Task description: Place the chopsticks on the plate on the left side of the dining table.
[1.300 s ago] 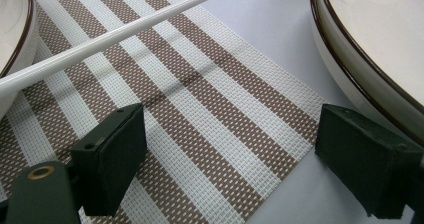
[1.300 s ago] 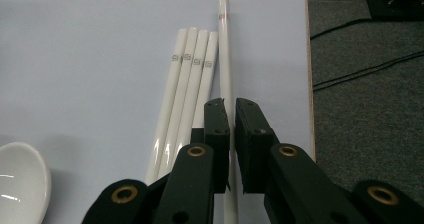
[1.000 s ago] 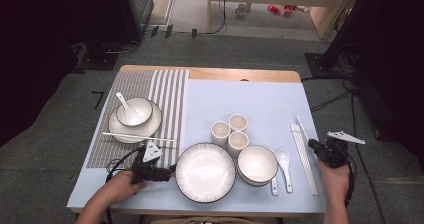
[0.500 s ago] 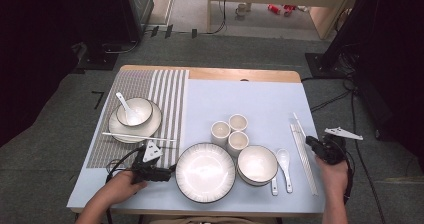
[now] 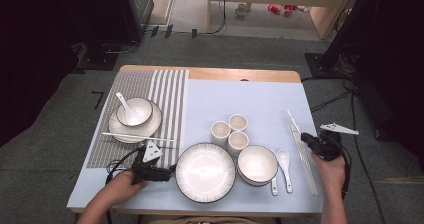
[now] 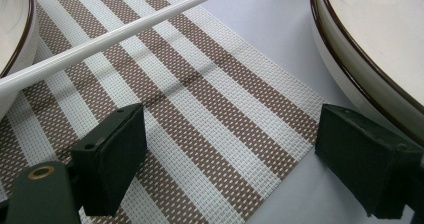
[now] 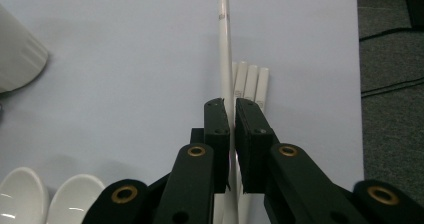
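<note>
Left to right from my feed.

Far left on the tabletop (image 5: 260, 99): striped placemat (image 5: 165, 91) with a plate (image 5: 117, 129), a small bowl (image 5: 142, 106) on it and a spoon (image 5: 125, 106) in the bowl. One white chopstick (image 5: 137, 136) lies across the plate's near edge and out onto the mat.

Left gripper (image 5: 170, 170) sits low at the mat's near corner, just beside the big plate (image 5: 205, 172). In the left gripper view its jaws stand wide apart with nothing between them, just mat weave (image 6: 210, 119) below; the big plate's rim (image 6: 370, 64) is right next to the outer jaw, and the chopstick (image 6: 107, 39) runs ahead of them, not touched.

Centre: three cups (image 5: 230, 131) clustered behind the big plate, a bowl (image 5: 257, 164) touching the plate's right side, then two white spoons (image 5: 285, 166) side by side.

Right: remaining white chopsticks (image 5: 305, 159) lie in a row near the tabletop's right edge. Right gripper (image 5: 306, 139) is over their far end. In the right gripper view the jaws are clamped narrow on a single chopstick (image 7: 225, 44), which sticks out forward past the jaw tips, tilted up off the row; three chopstick ends (image 7: 250, 81) lie flat just beside it. Two spoon bowls (image 7: 45, 199) at lower left of that view, a cup's side (image 7: 17, 54) at the left edge.
</note>
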Demonstrator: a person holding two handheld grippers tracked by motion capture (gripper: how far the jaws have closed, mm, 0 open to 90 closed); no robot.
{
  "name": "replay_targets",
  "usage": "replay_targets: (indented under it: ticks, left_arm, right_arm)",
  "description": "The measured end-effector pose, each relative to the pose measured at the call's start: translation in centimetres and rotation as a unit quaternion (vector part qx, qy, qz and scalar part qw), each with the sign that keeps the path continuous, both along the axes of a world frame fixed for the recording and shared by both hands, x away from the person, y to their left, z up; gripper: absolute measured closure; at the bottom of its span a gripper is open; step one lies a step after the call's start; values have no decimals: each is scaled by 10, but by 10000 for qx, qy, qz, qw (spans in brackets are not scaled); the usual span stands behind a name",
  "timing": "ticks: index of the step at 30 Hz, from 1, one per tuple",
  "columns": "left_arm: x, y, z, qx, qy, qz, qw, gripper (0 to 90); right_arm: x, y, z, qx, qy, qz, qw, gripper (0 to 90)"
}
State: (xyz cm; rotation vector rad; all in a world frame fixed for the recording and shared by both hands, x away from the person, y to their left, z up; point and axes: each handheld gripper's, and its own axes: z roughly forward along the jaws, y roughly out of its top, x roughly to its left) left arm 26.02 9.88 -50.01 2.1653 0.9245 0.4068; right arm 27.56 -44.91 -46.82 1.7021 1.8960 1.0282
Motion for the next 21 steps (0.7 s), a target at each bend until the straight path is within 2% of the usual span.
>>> replay_targets:
  ticks: [4,9,21]
  left_arm:
    - [0,0,0,0,-5,-2,10000,132]
    - [0,0,0,18,-8,-11,10000,131]
    - [0,0,0,14,-3,-7,10000,131]
  right_arm:
    - [4,5,2,31,9,124,9999,849]
    - [10,11,6,-62,-2,241,9997,849]
    - [20,26,12,-9,39,654,9979,850]
